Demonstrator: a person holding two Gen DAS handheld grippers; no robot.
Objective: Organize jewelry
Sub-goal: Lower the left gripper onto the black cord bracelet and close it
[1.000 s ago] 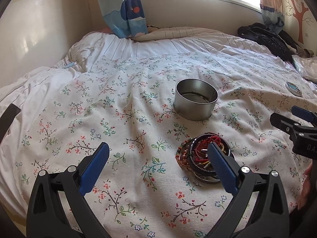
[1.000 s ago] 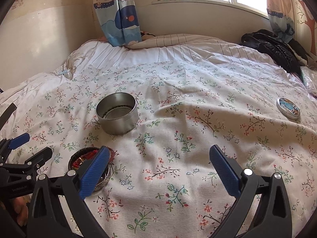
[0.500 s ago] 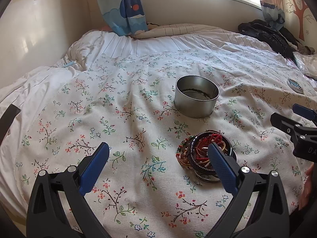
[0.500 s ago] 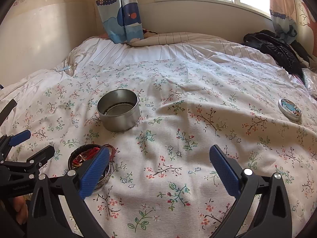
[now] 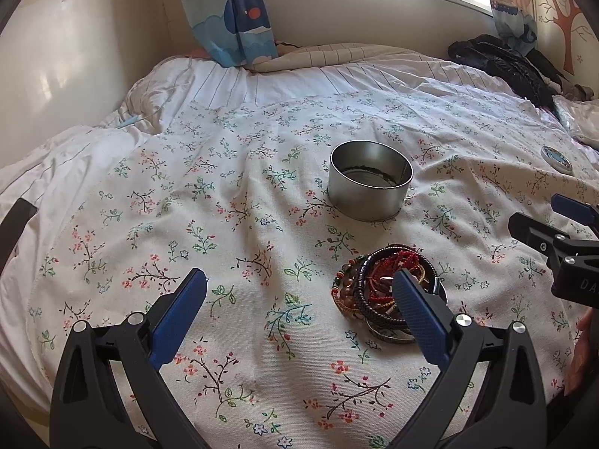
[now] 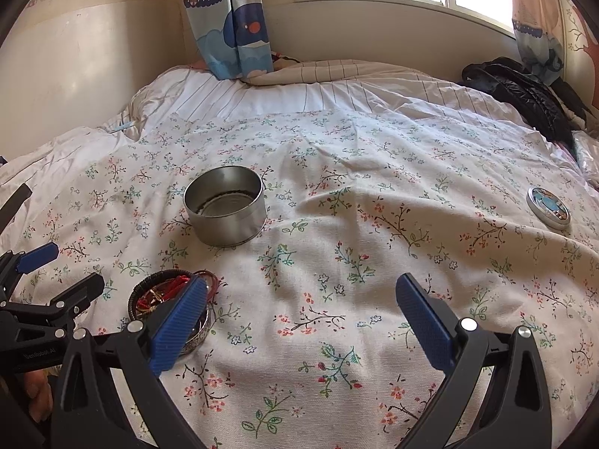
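Left wrist view: left gripper (image 5: 299,307) jaws wide apart, holding nothing, above floral bedspread (image 5: 224,202); tangled pile of red, black and beaded bracelets (image 5: 382,292) just before round silver metal tin (image 5: 368,194). Right gripper (image 6: 301,308) likewise spread, unladen.

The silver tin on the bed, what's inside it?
Looking into the silver tin, you see only its shiny ridged bottom with a dark ring round the edge. No jewelry shows in it; the bracelets lie piled nearer. The near wall hides a strip of the bottom.
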